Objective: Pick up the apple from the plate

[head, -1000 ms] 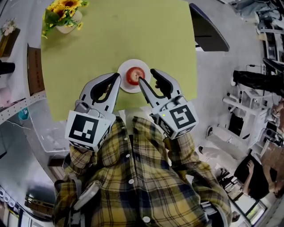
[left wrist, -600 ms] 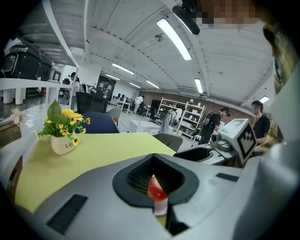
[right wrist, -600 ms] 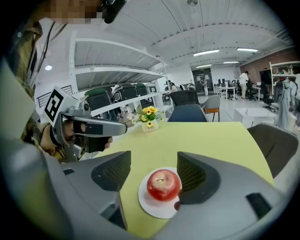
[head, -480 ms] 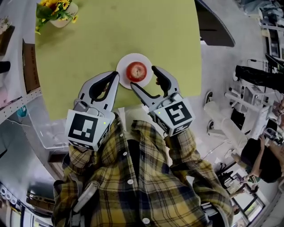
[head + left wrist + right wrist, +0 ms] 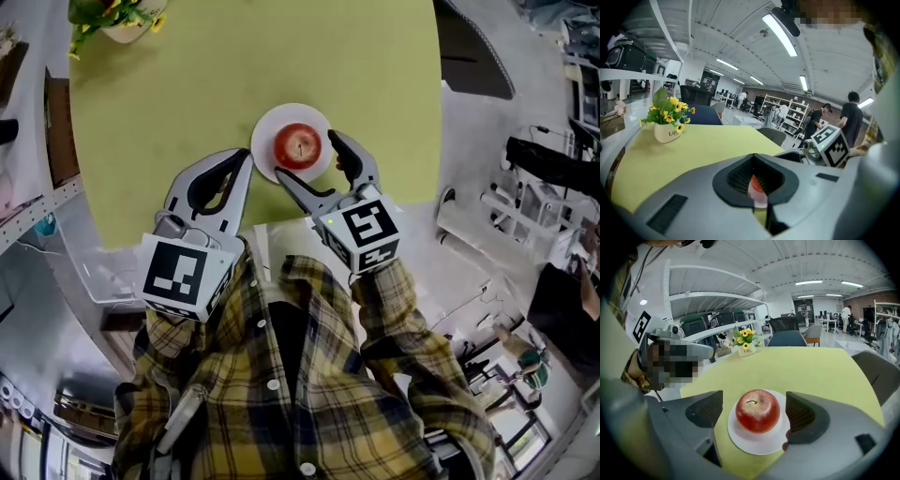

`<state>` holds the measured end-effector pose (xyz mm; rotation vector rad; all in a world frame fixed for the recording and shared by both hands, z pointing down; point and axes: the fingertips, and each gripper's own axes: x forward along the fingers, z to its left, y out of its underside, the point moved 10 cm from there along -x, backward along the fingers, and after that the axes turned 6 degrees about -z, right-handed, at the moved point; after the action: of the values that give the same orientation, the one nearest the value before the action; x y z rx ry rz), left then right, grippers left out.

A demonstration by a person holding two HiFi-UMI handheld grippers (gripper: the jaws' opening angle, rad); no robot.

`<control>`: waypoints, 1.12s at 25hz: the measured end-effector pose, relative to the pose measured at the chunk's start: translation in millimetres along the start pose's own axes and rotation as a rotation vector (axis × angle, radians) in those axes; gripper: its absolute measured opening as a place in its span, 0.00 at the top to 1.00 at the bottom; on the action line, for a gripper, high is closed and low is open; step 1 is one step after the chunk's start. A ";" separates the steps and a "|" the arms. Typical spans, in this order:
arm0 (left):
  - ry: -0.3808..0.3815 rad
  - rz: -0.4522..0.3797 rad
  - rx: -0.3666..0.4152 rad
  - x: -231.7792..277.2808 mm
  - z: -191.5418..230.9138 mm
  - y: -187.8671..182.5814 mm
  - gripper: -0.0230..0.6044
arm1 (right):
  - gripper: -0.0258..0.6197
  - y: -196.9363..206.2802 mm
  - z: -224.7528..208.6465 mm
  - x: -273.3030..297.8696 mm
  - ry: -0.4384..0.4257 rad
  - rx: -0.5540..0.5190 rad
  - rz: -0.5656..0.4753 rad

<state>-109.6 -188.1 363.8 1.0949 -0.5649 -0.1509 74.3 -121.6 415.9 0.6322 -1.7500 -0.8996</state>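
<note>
The approach step is in hand. The right gripper (image 5: 307, 156) is opening its fingers wide on both sides of the apple (image 5: 298, 145), without touching it. The apple sits on the plate (image 5: 272, 127) near the near edge of the tabletop (image 5: 187, 84). The left gripper (image 5: 246, 161) keeps its fingers together and holds nothing. The next move probably calls for closing gently on the apple, then lifting.

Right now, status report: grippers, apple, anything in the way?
Left gripper shut, empty. Right gripper jaws opening, nothing gripped. Apple upright on plate, just ahead of right jaws. Nothing in the way.

You're looking at a red apple (image 5: 298, 145) on a white plate (image 5: 269, 125), a yellow-green table (image 5: 234, 56), and your own shirt (image 5: 281, 403) in yellow, navy and white plaid.
</note>
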 end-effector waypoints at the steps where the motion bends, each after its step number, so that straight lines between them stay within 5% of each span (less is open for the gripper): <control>1: -0.002 0.003 -0.004 1.2 0.3 1.4 0.95 | 0.35 2.0 -1.0 1.5 0.001 -0.001 0.004; 28: -0.002 0.038 -0.044 16.3 5.1 28.6 0.95 | 0.35 33.4 -11.1 30.8 0.004 0.016 0.058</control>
<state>-102.8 -185.2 396.3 1.0406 -0.5817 -0.1312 74.4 -128.7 462.1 0.5907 -1.7642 -0.8449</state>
